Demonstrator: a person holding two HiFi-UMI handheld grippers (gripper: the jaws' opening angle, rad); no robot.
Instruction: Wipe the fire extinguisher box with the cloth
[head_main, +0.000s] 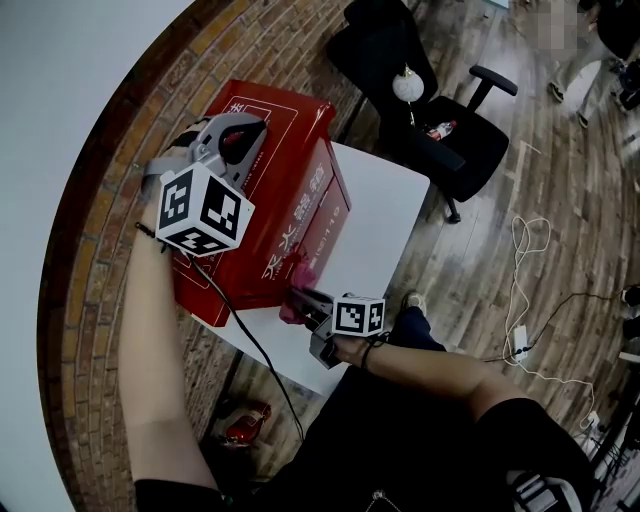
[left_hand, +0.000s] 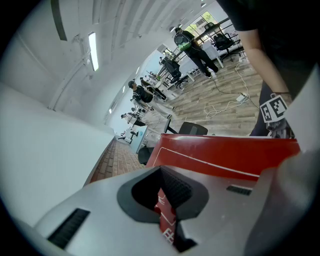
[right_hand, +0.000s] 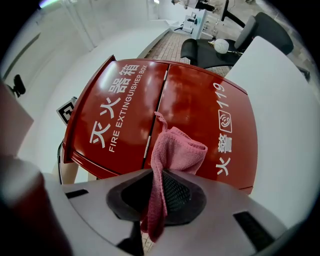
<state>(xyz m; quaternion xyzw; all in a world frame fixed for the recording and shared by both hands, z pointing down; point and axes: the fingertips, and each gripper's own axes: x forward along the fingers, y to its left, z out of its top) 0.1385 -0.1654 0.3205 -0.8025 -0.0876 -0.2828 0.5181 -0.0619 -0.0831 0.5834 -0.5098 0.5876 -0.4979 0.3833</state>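
Observation:
The red fire extinguisher box stands on a white table against the wall. Its front doors carry white lettering. My right gripper is level in front of those doors and shut on a pink cloth. The bunched cloth sticks out past the jaws, close to the seam between the two doors. My left gripper is over the box's top at its back edge, tilted down, jaws shut with nothing between them. In the left gripper view, that gripper has the red box top just ahead.
A brick wall curves behind the box. A black office chair stands beyond the table. White cables lie on the wooden floor at right. A small red extinguisher lies under the table's near corner. People stand far off in the room.

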